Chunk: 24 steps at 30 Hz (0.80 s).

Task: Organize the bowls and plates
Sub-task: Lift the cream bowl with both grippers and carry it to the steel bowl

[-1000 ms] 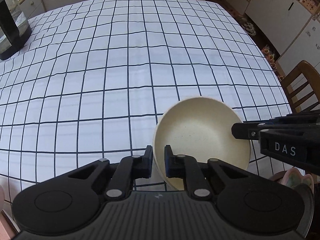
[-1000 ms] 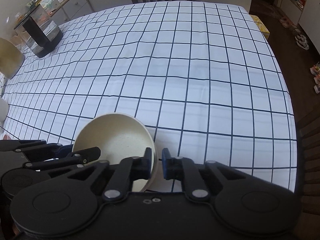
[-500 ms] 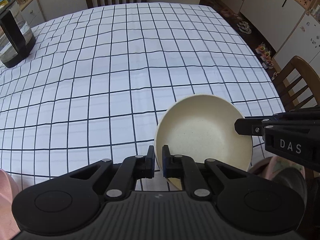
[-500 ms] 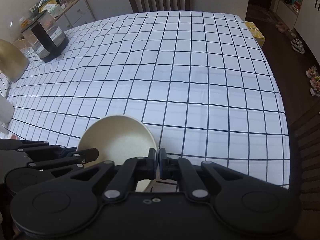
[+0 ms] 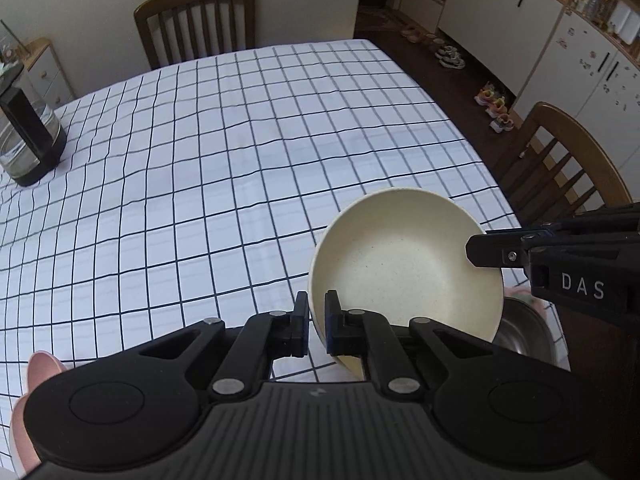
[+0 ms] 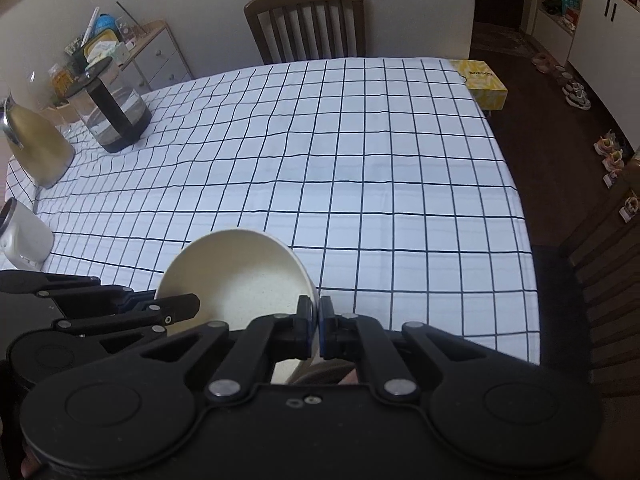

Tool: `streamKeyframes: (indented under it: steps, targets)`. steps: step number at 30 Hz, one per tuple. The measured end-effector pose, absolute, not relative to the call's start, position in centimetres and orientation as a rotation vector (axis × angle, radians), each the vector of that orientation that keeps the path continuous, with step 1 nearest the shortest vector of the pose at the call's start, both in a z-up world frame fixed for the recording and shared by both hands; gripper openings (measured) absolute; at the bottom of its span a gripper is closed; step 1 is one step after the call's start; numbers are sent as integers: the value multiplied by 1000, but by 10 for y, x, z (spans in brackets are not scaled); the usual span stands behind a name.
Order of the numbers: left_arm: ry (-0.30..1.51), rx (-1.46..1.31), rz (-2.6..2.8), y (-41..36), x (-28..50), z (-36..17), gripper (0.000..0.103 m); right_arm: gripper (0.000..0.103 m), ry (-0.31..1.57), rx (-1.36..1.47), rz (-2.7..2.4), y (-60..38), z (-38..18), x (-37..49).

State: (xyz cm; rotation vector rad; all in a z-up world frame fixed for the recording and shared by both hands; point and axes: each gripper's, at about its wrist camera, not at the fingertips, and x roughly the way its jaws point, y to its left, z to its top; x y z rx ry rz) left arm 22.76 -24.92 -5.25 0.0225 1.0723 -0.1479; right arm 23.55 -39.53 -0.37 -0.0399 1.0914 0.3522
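Cream bowl (image 5: 404, 268) is held tilted above the desk (image 5: 240, 152), its rim pinched by the closed left hand-held gripper (image 5: 316, 320) and right hand-held gripper (image 6: 319, 322), and could be twisted loose if the two were moved unevenly.

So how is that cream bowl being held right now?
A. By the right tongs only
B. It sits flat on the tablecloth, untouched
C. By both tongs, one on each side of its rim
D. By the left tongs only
C: the left tongs pinch the near rim of the cream bowl, and the right tongs clamp its rim on the opposite side, with the bowl tilted above the checked tablecloth.
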Motion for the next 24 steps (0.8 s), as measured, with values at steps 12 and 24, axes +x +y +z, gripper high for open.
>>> streamKeyframes:
  steps: [12,24]
  targets:
    - [1047,101,-281,-296,199,-33,7,5,1041,11,278,-437,28,191]
    - [1092,191,-357,-344,186,-61,7,5,1084,107,176,-487,4,160]
